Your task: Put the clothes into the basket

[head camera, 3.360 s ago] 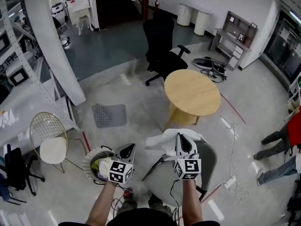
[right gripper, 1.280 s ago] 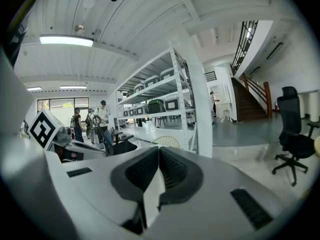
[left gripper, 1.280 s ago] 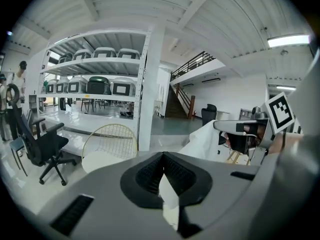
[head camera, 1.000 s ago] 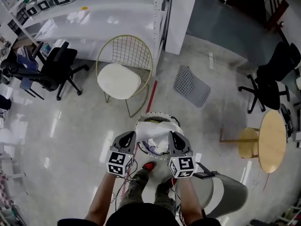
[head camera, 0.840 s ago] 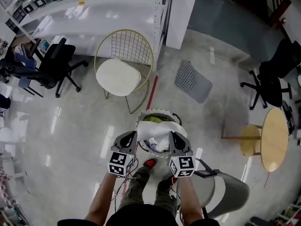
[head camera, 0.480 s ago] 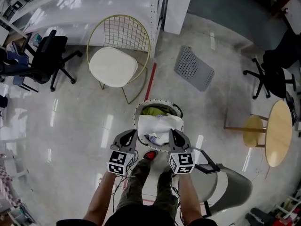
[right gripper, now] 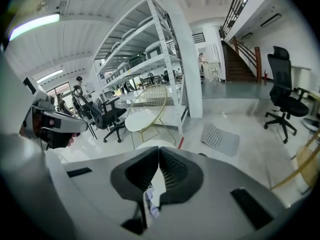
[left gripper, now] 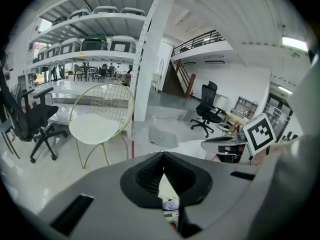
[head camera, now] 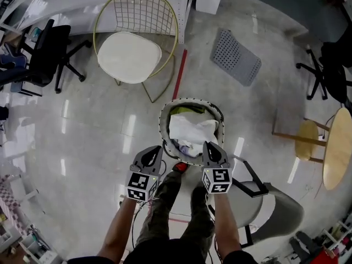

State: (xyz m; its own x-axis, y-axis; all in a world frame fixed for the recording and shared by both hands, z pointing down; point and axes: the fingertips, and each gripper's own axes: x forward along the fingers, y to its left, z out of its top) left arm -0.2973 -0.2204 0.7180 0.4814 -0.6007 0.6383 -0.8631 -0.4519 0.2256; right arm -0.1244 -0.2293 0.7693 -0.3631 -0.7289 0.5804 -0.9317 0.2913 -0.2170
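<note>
Where the white cloth (head camera: 190,132) sags into the basket (head camera: 161,124), it lies soft and crumpled in loose folds, filling most of the round opening, with its near corners drawn toward the two grippers. Under its far edge a yellow-green garment (head camera: 186,110) shows, and at its near edge a scrap of blue-violet patterned fabric (right gripper: 151,204). The basket is circular, its pale rim dotted with small dark holes, and it stands on the floor just beyond the person's feet. The left gripper (head camera: 155,148) sits at the basket's near left rim and the right gripper (head camera: 209,145) at its near right rim. Each gripper's ribbed black fingers (left gripper: 149,174) are pressed together at the tips, with white fabric showing in the narrow slit between the pads, so both grip the cloth. A red shoe (head camera: 179,168) pokes out just near of the basket. The floor (head camera: 99,147) is glossy grey, with bright reflections. On the far left stands a gold wire chair (head camera: 130,56) with a rounded white seat pad. A thin red line (head camera: 180,73) runs beside it. A grey perforated mat (head camera: 236,56) lies flat on the far right. A smooth grey shell chair (head camera: 275,208) is at the near right.
</note>
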